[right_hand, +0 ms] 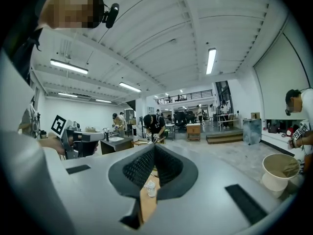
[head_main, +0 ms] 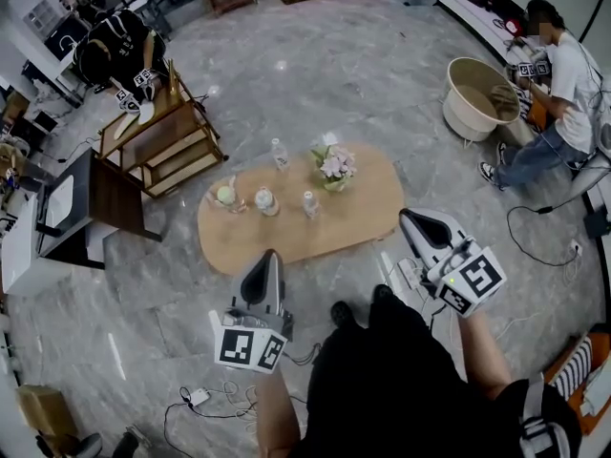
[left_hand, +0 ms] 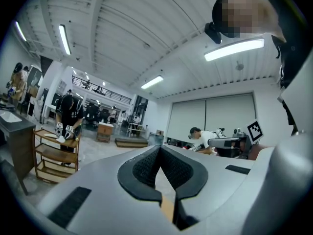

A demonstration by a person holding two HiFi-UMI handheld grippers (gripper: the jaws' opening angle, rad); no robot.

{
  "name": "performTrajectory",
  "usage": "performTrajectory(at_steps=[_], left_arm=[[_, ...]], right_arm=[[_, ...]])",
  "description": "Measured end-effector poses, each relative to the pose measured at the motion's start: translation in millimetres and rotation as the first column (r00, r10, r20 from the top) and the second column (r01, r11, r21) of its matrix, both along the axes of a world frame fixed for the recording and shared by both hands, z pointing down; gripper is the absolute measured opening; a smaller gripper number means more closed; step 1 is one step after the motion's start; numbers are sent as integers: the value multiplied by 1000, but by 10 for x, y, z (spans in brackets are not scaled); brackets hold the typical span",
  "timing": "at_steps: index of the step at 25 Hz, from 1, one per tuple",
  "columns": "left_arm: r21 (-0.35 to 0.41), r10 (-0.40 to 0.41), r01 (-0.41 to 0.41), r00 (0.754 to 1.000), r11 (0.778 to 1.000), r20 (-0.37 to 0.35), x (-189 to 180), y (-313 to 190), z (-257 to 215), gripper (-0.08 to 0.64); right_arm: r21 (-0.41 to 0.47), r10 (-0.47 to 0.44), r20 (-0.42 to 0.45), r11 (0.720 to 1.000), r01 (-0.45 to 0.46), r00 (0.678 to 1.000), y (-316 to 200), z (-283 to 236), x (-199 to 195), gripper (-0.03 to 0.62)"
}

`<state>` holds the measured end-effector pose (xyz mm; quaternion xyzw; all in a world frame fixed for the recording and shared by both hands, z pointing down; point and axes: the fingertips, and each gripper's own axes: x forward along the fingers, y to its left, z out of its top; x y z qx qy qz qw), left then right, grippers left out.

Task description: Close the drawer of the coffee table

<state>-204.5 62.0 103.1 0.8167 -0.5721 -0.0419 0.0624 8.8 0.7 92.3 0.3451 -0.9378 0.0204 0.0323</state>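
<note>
Jaws pressed fully together on both sides, folks, and nothing between them: left gripper (head_main: 270,256) and right gripper (head_main: 409,218) hang level in front of us, just short of the near edge of the coffee table (head_main: 358,219). We read the pale box jutting from that near edge, toward its right end, as the open drawer (head_main: 397,277) (the right gripper half covers it, so we say that with caution). The tabletop's long axis runs across us, left to right. The drawer sticks out toward us, so the shove should go straight away, toward the far edge. Right gripper sits nearer, almost over it; left is well apart.
</note>
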Motion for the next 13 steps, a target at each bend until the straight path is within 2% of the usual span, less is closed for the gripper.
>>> performTrajectory(at_steps=[13], left_arm=[[-6, 9, -9, 1000, 1000, 23, 3, -9, 34, 12]], right_arm=[[-3, 3, 11, 1000, -3, 1000, 6, 9, -14, 12]])
